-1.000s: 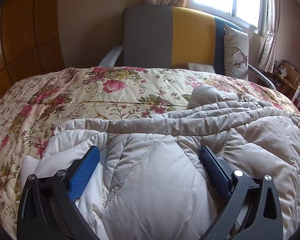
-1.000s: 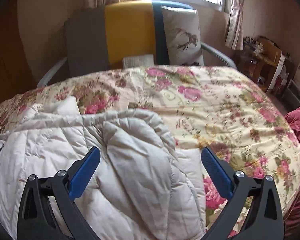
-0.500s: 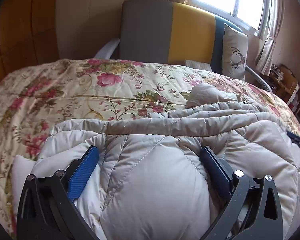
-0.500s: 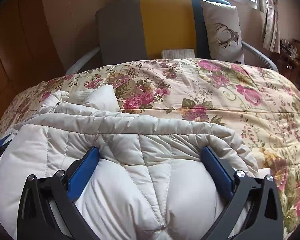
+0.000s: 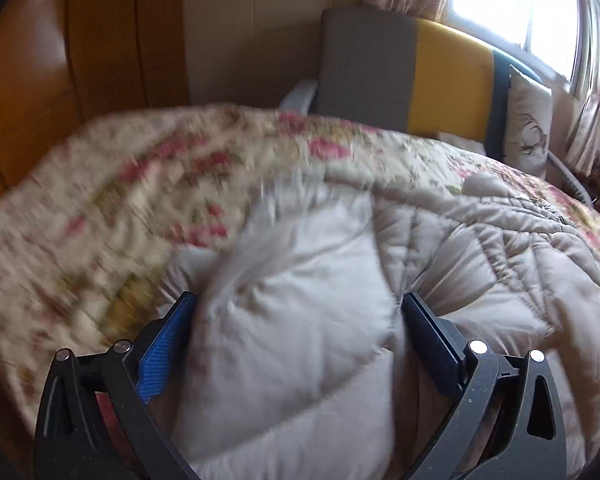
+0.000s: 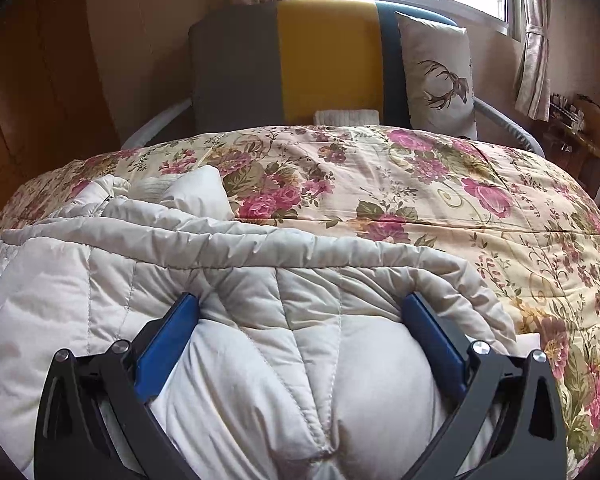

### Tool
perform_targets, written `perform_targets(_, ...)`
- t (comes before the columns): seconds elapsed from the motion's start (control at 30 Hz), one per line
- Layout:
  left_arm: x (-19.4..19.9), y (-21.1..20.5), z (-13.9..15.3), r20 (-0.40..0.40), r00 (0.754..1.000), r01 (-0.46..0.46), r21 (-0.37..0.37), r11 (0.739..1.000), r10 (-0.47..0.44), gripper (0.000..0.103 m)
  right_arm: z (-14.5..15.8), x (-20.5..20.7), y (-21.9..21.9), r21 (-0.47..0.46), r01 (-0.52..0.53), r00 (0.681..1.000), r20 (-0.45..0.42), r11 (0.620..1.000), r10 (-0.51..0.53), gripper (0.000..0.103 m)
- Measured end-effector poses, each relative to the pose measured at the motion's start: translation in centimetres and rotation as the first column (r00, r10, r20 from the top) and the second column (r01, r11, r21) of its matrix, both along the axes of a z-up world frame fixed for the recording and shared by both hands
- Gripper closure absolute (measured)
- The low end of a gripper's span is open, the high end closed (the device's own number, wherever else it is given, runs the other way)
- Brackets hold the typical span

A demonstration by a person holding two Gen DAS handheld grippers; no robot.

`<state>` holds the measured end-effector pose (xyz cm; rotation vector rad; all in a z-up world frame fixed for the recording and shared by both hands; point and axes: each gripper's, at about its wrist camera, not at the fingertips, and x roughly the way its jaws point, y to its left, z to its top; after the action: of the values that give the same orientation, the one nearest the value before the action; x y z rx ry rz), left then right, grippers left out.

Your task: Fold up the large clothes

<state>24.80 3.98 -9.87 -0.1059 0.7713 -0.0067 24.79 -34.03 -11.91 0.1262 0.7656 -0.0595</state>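
Your left hand-held gripper [image 5: 296, 320] has its two blue-padded fingers spread wide, with a plump bulge of the puffy jacket [image 5: 440, 280] filling the gap between them. Both pads press against the fabric, so the jaws are apart and not clamped shut. This view is smeared by motion blur, most strongly from 9 to 11 o'clock.

Your right hand-held gripper [image 6: 300, 316] stands the same way: fingers wide apart, a rounded, pillowy swell of the puffy jacket [image 6: 260, 300] bulging between the blue pads and touching both.

The jacket is a large, pale cream down garment made of smooth, slightly shiny fabric. Stitched seams divide it into soft padded panels, some straight, some meeting in a V. It lies bunched across the near part of the bed, with a crinkled, rolled edge running across it just beyond the fingertips. In the right view, a soft peaked fold of it rises at about 10 o'clock.

Under it lies the floral quilt [image 6: 440, 200], cream cotton printed with pink roses and green leaves, lightly creased, covering the bed.

Beyond the bed at 12 o'clock stands an armchair [image 6: 324, 56] with a flat upholstered back in grey, mustard yellow and dark teal stripes. A pale square cushion [image 6: 436, 76] printed with a deer's head leans against it at 1 o'clock.
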Motion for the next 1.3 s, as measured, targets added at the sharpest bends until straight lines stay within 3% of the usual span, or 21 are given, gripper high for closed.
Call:
perform_targets(0.07,0.2,1.3,-0.6,-0.009,1.0,-0.001,-0.089,0.996,0.0,0.003,0.0,0.0,0.1,-0.006,-0.002,1.0,-0.003,1.0,0.002,0.002)
perform_targets(0.2,-1.5,1.6,0.9,-0.007,1.0,0.009,-0.086,0.996,-0.01,0.003,0.6,-0.4,0.0,-0.013,-0.003,1.0,-0.019,1.0,0.003,0.002)
perform_targets(0.3,-4.4,3.1,2.1,0.034,0.999,-0.034,-0.147,0.989,0.039,0.003,2.3,-2.5,0.4,-0.05,0.024,0.999,-0.028,0.998,-0.026,0.002)
perform_targets(0.43,-9.1,5.8,2.1,0.061,0.988,-0.112,-0.331,0.937,0.14,0.003,5.7,-8.1,1.8,0.0,0.02,0.994,0.107,1.0,-0.02,0.002)
perform_targets(0.53,-11.5,6.6,1.4,0.055,0.982,-0.142,-0.405,0.903,0.18,0.003,6.5,-11.7,4.1,-0.026,-0.025,0.986,0.164,0.999,0.029,0.002)
perform_targets(0.63,-14.0,6.3,0.5,0.055,0.982,-0.142,-0.406,0.903,0.179,0.003,4.9,-13.4,6.7,-0.134,-0.065,0.981,0.172,0.989,0.088,0.002)
perform_targets(0.7,-15.4,6.1,-0.1,0.043,0.983,-0.146,-0.407,0.902,0.179,0.003,2.0,-12.6,8.0,-0.237,-0.085,0.991,0.08,0.968,0.106,0.002)
perform_targets(0.73,-16.0,6.1,-0.4,0.033,0.984,-0.147,-0.417,0.897,0.177,0.003,0.5,-12.2,8.2,-0.24,-0.094,0.992,0.055,0.966,0.11,0.002)
perform_targets(0.8,-17.2,6.2,-1.0,0.009,0.985,-0.152,-0.454,0.878,0.175,0.003,-0.7,-12.3,7.7,-0.206,-0.079,0.991,0.093,0.975,0.1,0.002)
perform_targets(0.9,-18.4,6.1,-1.8,-0.014,0.989,-0.133,-0.502,0.855,0.146,0.003,-1.0,-12.5,7.6,-0.196,-0.062,0.991,0.106,0.979,0.084,0.002)
perform_targets(1.07,-18.6,4.4,-2.5,-0.042,0.999,-0.036,-0.54,0.841,0.016,0.006,-1.5,-13.4,7.4,-0.177,-0.038,0.986,0.152,0.983,0.066,0.002)
perform_targets(1.17,-18.3,3.1,-2.4,-0.053,0.997,0.012,-0.535,0.845,-0.048,0.018,-1.7,-13.9,7.4,-0.171,-0.026,0.984,0.168,0.985,0.056,0.002)
perform_targets(1.27,-17.9,2.4,-3.2,-0.07,0.992,0.045,-0.589,0.807,-0.106,0.018,-1.6,-14.1,7.3,-0.161,-0.029,0.985,0.166,0.987,0.056,0.002)
perform_targets(1.3,-17.4,2.2,-3.6,-0.078,0.988,0.056,-0.628,0.776,-0.134,0.019,-1.6,-14.1,7.3,-0.16,-0.029,0.985,0.165,0.987,0.056,0.002)
